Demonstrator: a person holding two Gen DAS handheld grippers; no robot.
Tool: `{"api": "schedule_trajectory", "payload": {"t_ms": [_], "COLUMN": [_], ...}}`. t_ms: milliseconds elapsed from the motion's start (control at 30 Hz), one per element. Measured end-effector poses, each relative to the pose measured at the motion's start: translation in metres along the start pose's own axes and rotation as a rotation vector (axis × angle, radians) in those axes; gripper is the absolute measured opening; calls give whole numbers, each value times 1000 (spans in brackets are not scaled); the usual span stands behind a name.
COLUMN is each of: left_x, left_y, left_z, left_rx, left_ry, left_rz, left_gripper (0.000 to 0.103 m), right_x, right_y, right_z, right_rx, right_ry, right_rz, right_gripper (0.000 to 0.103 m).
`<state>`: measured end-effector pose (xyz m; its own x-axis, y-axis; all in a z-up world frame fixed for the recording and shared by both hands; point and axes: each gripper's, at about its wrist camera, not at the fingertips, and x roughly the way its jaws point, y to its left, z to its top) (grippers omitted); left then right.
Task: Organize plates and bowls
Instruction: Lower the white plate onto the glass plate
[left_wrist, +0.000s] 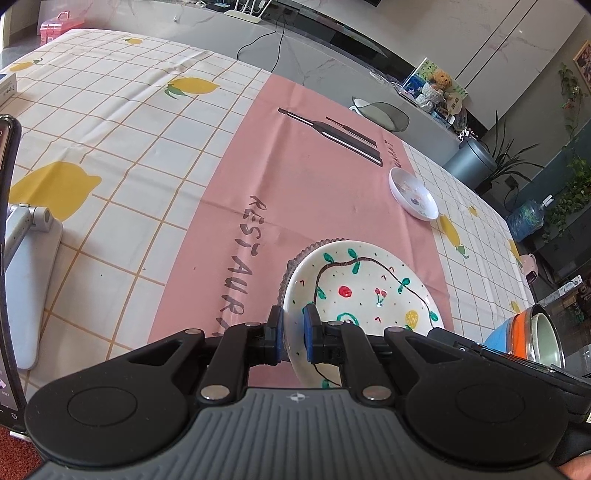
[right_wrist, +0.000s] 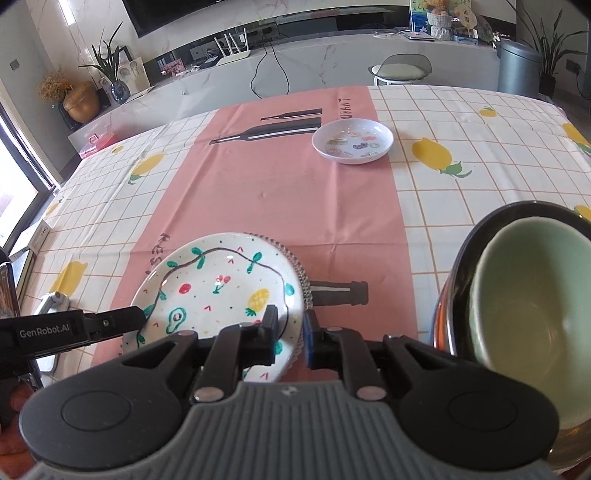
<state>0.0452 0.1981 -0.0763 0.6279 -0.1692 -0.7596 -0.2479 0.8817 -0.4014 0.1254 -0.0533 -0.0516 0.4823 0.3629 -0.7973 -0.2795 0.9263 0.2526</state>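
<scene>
A white plate painted with fruit and vines (left_wrist: 369, 288) (right_wrist: 221, 288) lies over a clear glass plate with a beaded rim (left_wrist: 291, 266) (right_wrist: 299, 273) on the pink cloth. My left gripper (left_wrist: 293, 330) is shut on the painted plate's near-left rim; its fingers (right_wrist: 136, 317) show in the right wrist view. My right gripper (right_wrist: 290, 332) hangs over the plate's near-right rim with a narrow gap between its pads, not visibly pressing. A small white dish with stickers (left_wrist: 413, 194) (right_wrist: 352, 142) sits farther back. Nested bowls, pale green inside steel (right_wrist: 524, 295) (left_wrist: 539, 332), stand at the right.
A phone on a grey stand (left_wrist: 22, 258) occupies the table's left side. A white box (left_wrist: 7, 86) and a pink case (left_wrist: 55, 27) sit at the far left. Beyond the table's far edge stands a stool (right_wrist: 400, 70).
</scene>
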Motion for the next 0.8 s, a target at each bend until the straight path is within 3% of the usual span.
{"api": "schedule_trajectory", "payload": {"t_ms": [500, 800], "left_x": [5, 10], "left_y": [-20, -41], "left_z": [-1, -11], "left_rx": [77, 197], "left_ry": [-56, -105], "left_rz": [92, 201], "left_gripper": [13, 15], "right_x": [17, 20], "right_y": [5, 9], "right_z": [0, 1], "right_rx": [-52, -83], "right_ry": [-1, -25], "right_rz": [-54, -79], "right_gripper": [13, 13]}}
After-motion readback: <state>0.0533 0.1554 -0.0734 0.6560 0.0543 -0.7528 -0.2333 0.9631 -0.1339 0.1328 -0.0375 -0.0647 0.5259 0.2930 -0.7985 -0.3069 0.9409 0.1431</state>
